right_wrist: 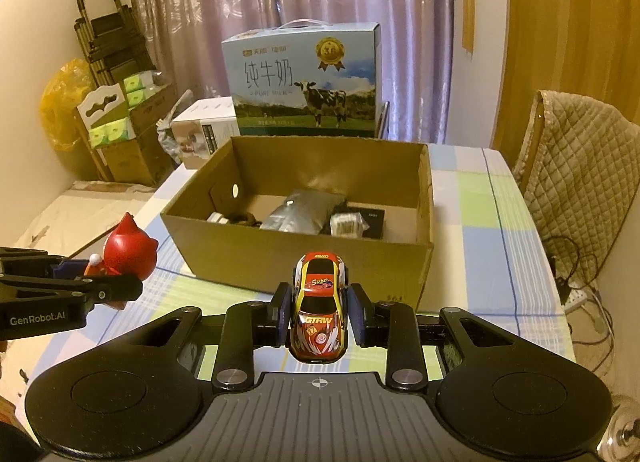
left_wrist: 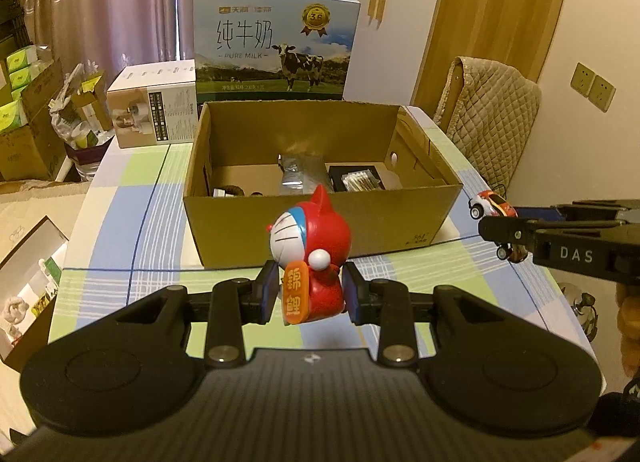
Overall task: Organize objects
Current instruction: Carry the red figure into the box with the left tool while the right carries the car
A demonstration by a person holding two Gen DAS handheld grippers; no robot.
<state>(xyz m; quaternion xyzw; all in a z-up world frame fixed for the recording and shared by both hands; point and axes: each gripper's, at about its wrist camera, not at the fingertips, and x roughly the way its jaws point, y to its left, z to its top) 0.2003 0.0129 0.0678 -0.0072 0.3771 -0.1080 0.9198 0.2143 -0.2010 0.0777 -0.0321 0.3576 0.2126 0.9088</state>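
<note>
Figurine (left_wrist: 310,258) upright, long axis vertical, face turned left in the left wrist view, clamped at its base between left gripper (left_wrist: 310,294) fingers (left_wrist: 267,289), held above the checked counter (left_wrist: 120,229) just in front of the open box (left_wrist: 320,221). Car (right_wrist: 319,308) clamped by its sides between right gripper (right_wrist: 319,318) fingers (right_wrist: 283,314), long axis along the fingers, nose toward the camera, tail toward the box, also above the counter near the box's front wall. Box already holds a silver pouch (right_wrist: 300,211) and small dark items.
</note>
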